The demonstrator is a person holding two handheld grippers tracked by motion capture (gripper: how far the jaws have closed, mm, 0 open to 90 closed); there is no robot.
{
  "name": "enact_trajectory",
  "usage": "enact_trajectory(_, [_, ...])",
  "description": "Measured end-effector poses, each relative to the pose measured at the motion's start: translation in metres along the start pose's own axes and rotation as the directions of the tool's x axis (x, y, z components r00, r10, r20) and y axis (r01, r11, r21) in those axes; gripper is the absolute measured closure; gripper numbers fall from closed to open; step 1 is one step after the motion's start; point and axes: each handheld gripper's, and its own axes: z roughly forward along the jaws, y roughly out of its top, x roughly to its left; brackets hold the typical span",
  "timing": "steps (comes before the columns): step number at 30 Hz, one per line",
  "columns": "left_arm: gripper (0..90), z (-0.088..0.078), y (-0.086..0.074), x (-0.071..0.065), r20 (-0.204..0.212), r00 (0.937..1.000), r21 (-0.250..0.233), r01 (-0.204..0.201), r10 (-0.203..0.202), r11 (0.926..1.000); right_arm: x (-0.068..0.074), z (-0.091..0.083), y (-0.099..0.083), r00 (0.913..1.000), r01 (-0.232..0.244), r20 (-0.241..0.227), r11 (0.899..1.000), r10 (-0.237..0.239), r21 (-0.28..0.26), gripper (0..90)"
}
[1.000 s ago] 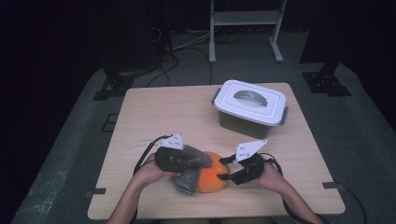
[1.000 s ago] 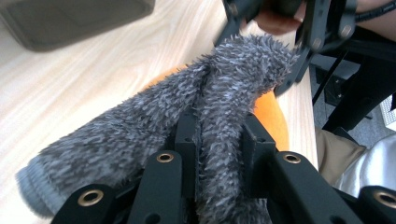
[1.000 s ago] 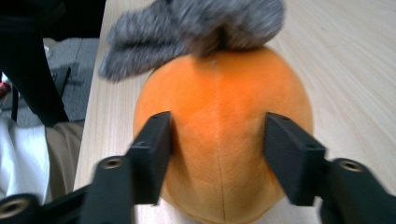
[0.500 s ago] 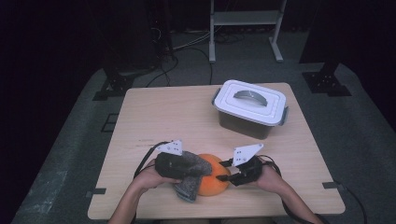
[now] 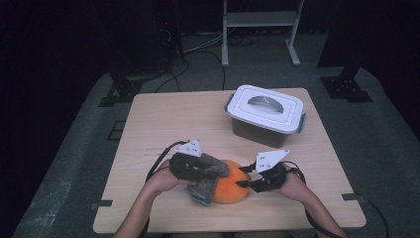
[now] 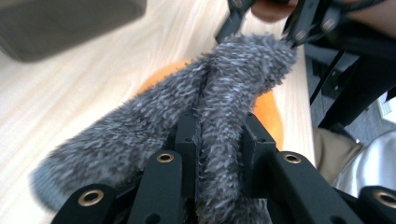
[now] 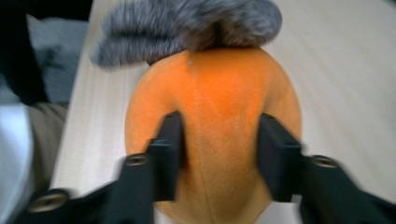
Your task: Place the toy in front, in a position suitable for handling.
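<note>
A grey fuzzy sock [image 5: 207, 174] lies draped over the left side of an orange soft cushion [image 5: 230, 189] near the table's front edge. My left gripper [image 5: 218, 172] is shut on the sock [image 6: 140, 121], which bunches between its jaws, with the orange cushion [image 6: 270, 114] just behind. My right gripper [image 5: 243, 181] comes in from the right. Its jaws flank the orange cushion [image 7: 219, 88] and their pads still press its sides, though they have just been opening a little. The sock [image 7: 187, 23] lies across the cushion's far end.
A white lidded box [image 5: 265, 115] with a grey handle stands at the back right of the wooden table [image 5: 173, 119]. The person's forearms come in over the front edge. Dark floor, cables and a metal rack lie beyond the table.
The left gripper with the sock dipped slightly toward the front edge and came back. The right gripper stayed at the orange cushion.
</note>
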Motion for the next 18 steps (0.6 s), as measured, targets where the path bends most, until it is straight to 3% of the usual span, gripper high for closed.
enact_trajectory(4, [72.4, 0.006, -0.007, -0.004, 0.019, 0.9998, -0.017, 0.010, -0.009, 0.9998, -0.008, -0.002, -0.006, 0.9887, -0.142, -0.052, 0.990, 0.140, -0.026, 32.8])
enact_trajectory(6, [72.5, 0.006, -0.008, -0.007, 0.030, 0.9995, -0.016, 0.003, -0.002, 0.9999, -0.009, -0.004, -0.007, 0.9851, -0.166, -0.052, 0.985, 0.164, -0.042, 30.3])
enact_trajectory(12, [72.8, 0.008, -0.013, -0.018, 0.057, 0.9983, -0.005, -0.010, 0.010, 0.9999, -0.008, 0.009, -0.009, 0.9753, -0.203, -0.087, 0.979, 0.203, 0.005, 25.4])
enact_trajectory(14, [72.7, 0.007, -0.015, -0.019, 0.063, 0.9980, -0.012, -0.007, 0.008, 0.9999, -0.008, 0.013, -0.012, 0.9709, -0.221, -0.094, 0.975, 0.221, 0.004, 30.0])
enact_trajectory(16, [72.7, 0.005, -0.015, -0.017, 0.063, 0.9980, -0.026, -0.007, 0.009, 0.9996, -0.006, 0.012, -0.011, 0.9787, -0.192, -0.071, 0.981, 0.193, 0.017, 44.4])
enact_trajectory(18, [72.7, 0.000, -0.012, -0.015, 0.058, 0.9983, -0.050, 0.002, 0.001, 0.9988, -0.003, 0.011, -0.009, 0.9859, -0.158, -0.053, 0.987, 0.159, 0.024, 52.4])
